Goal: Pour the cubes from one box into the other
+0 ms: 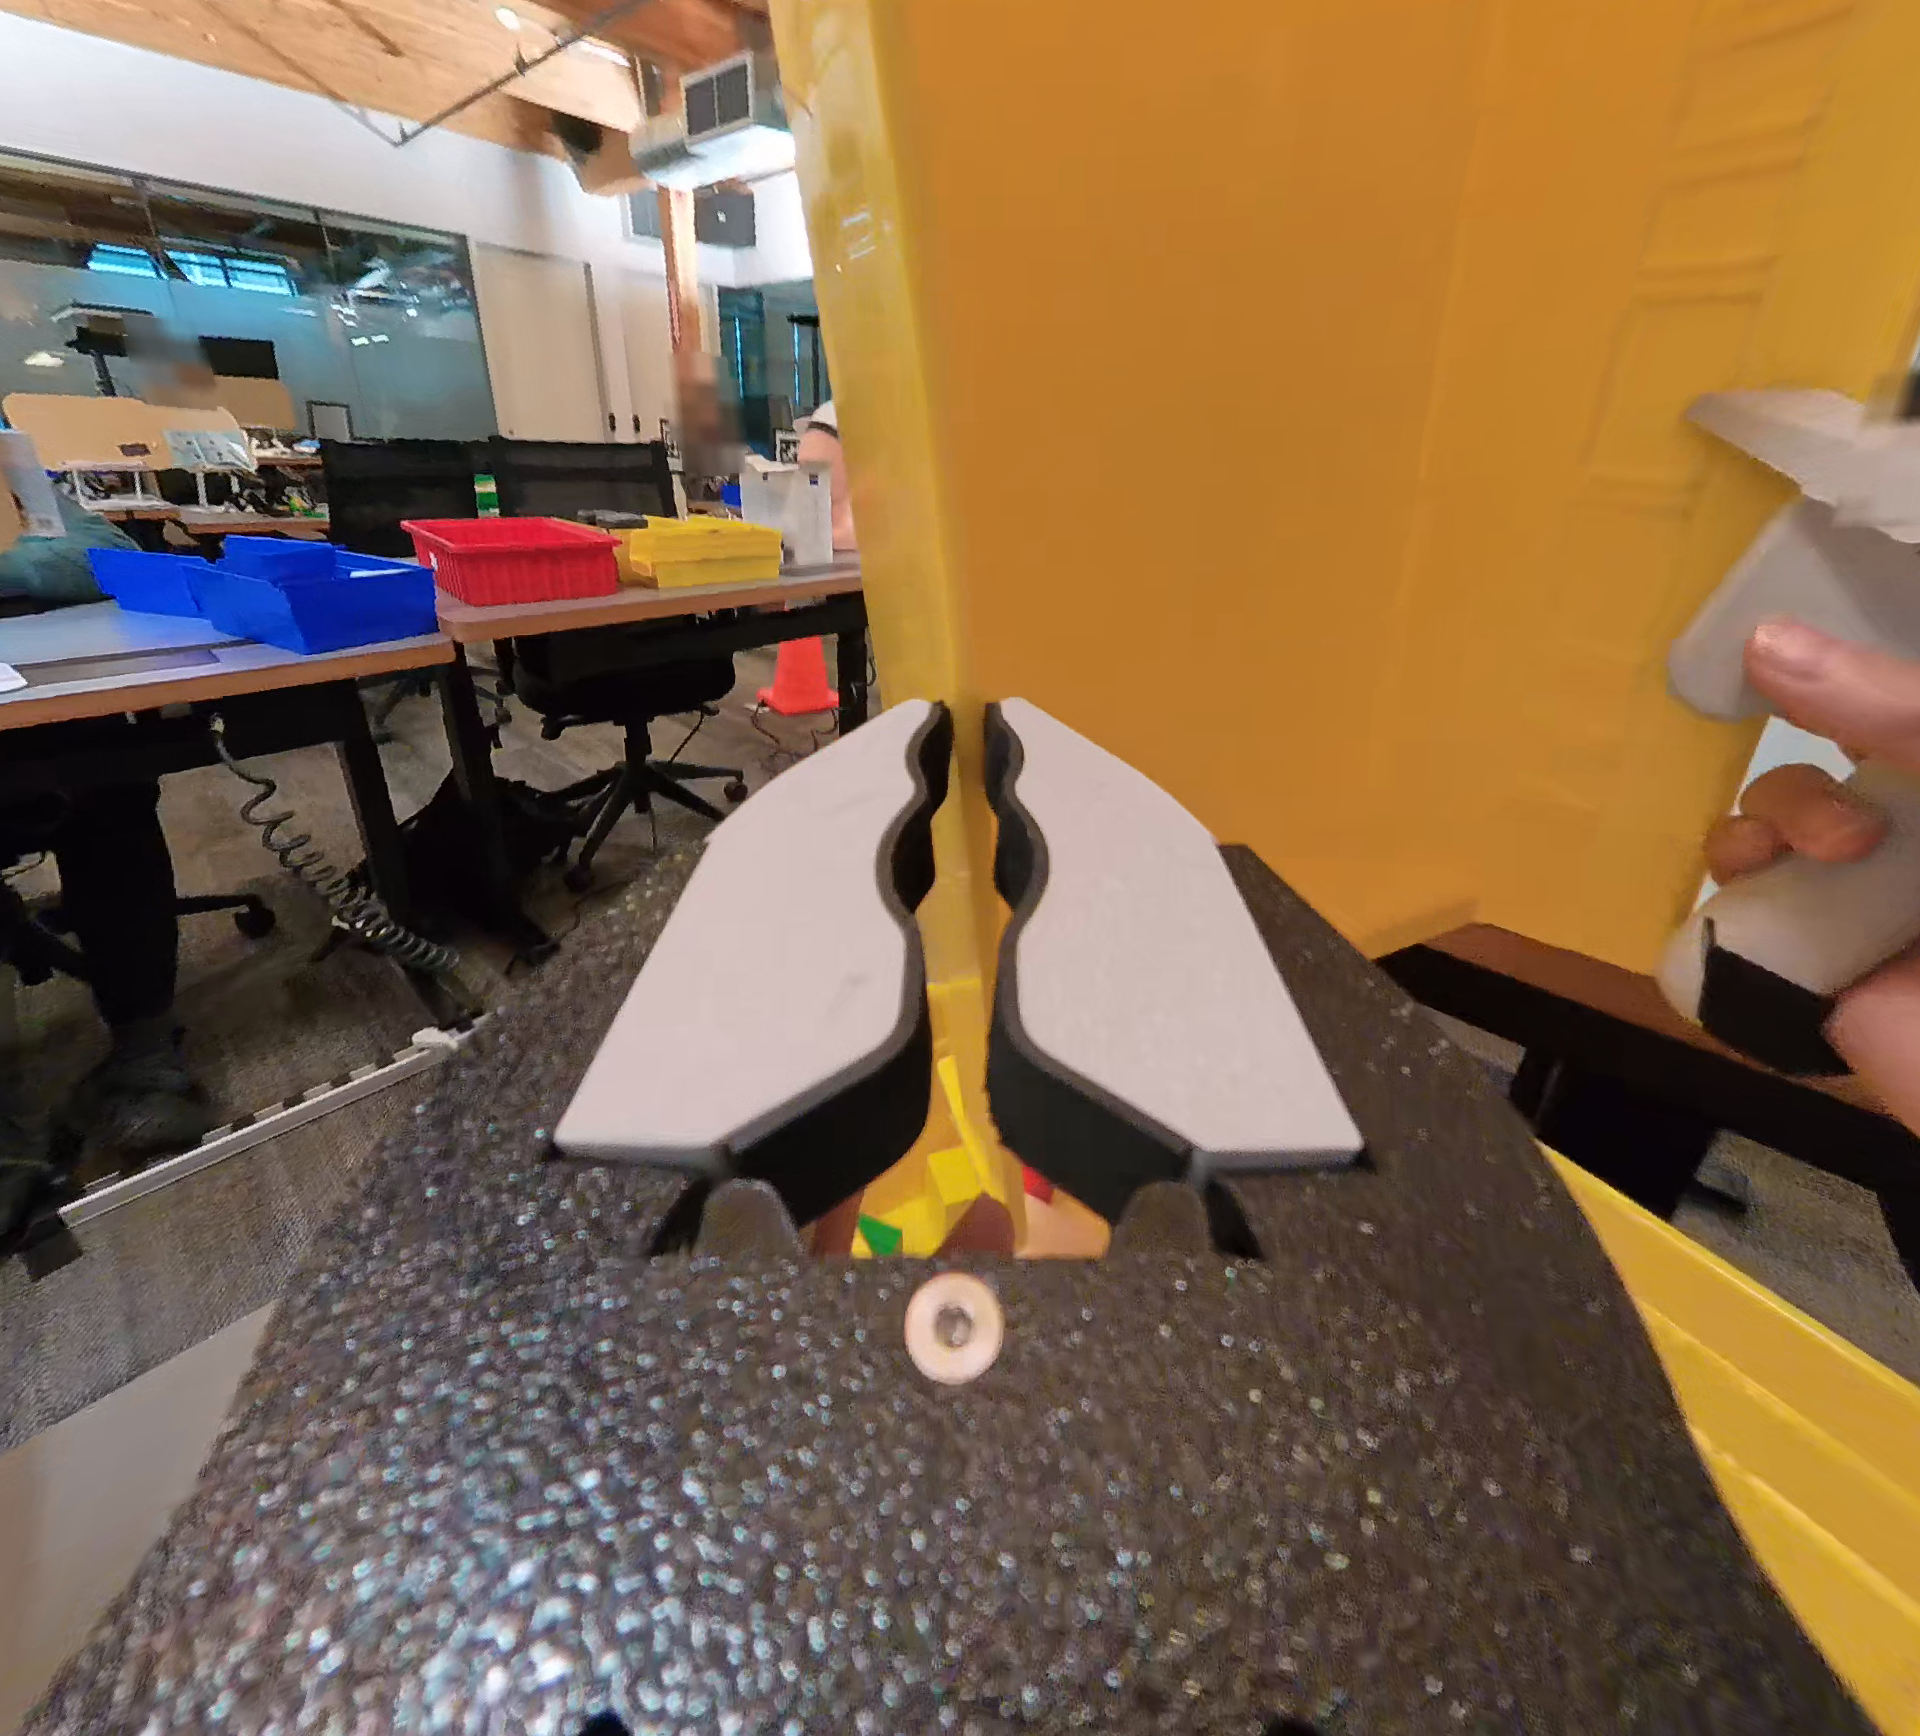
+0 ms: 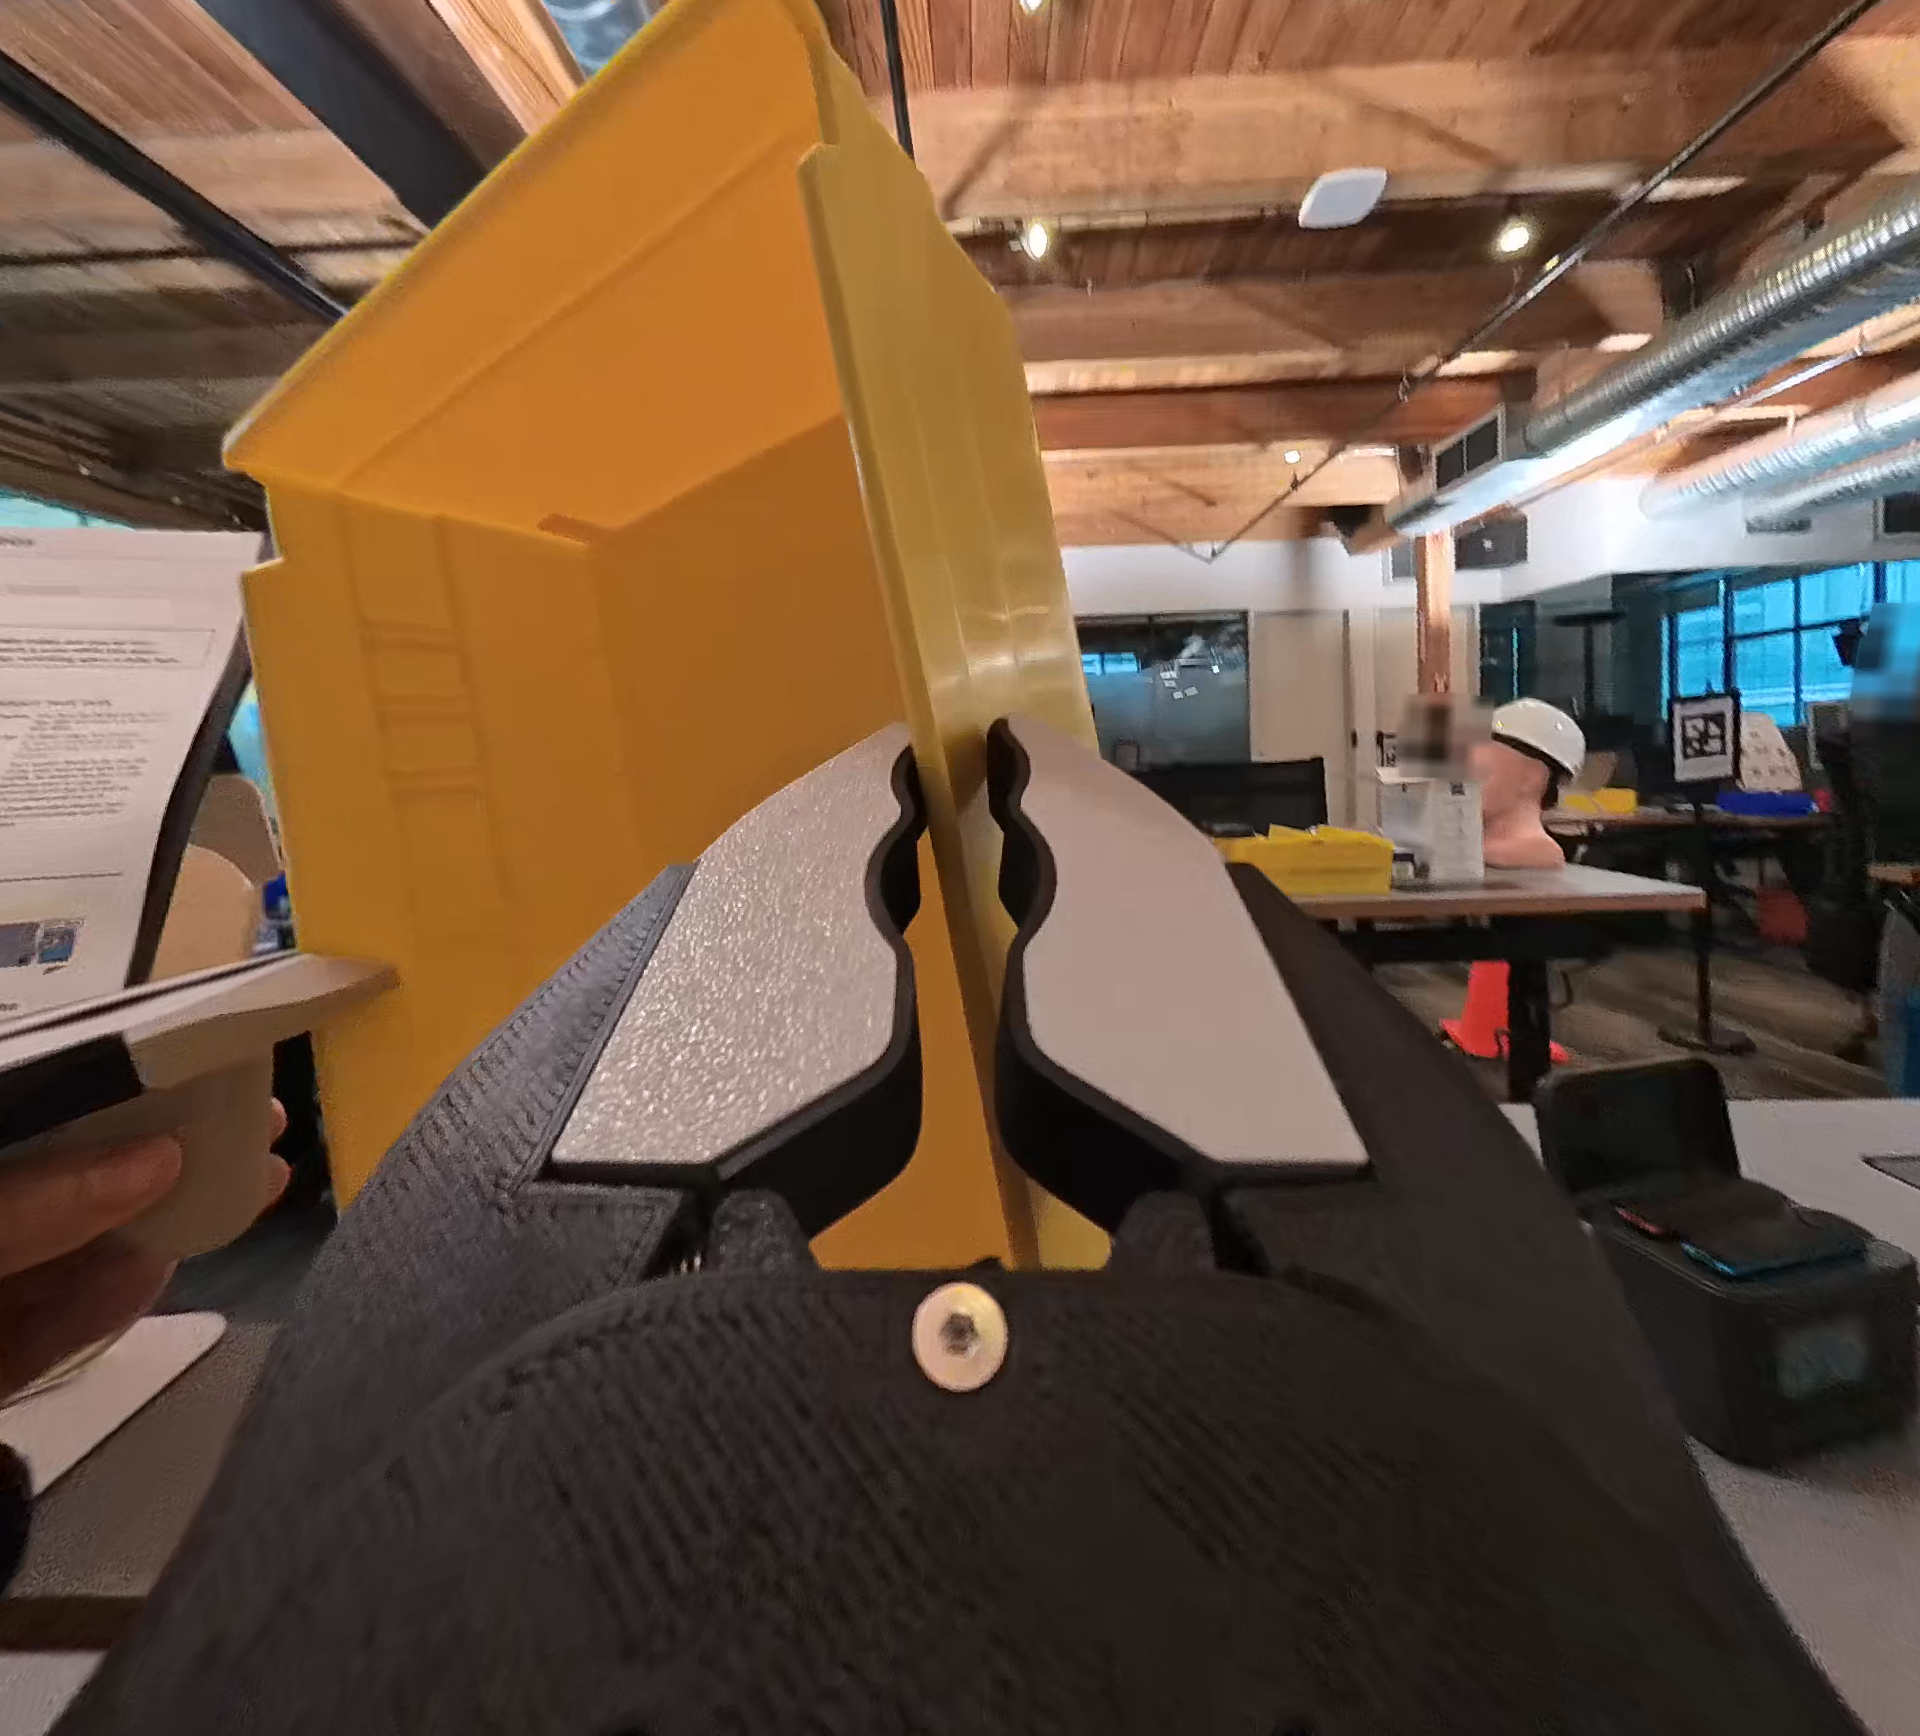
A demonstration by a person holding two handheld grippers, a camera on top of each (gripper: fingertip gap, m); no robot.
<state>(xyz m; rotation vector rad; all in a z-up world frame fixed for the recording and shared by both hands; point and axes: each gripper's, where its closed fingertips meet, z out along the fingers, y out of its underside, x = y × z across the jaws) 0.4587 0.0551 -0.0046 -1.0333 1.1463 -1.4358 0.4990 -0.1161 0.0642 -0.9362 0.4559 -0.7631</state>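
Note:
A yellow plastic box point(image 1: 1247, 398) is held up high and tipped steeply, its inside bare where I see it. My left gripper point(image 1: 966, 720) is shut on one side wall of it. My right gripper point(image 2: 951, 736) is shut on the opposite side wall of the same box point(image 2: 582, 647). Below my left gripper's fingers I glimpse several coloured cubes point(image 1: 935, 1198), yellow, green and red. The rim of a second yellow box point(image 1: 1787, 1437) shows at the lower right. The right gripper, held by a hand, shows at the right edge of the left wrist view point(image 1: 1808, 751).
Desks to the left carry blue bins point(image 1: 301, 590), a red bin point(image 1: 514, 556) and yellow bins point(image 1: 701, 548). An orange cone point(image 1: 798, 678) stands on the floor. A black case point(image 2: 1725, 1271) sits on the table at the right. A paper sheet on a stand point(image 2: 99, 710) is to the left.

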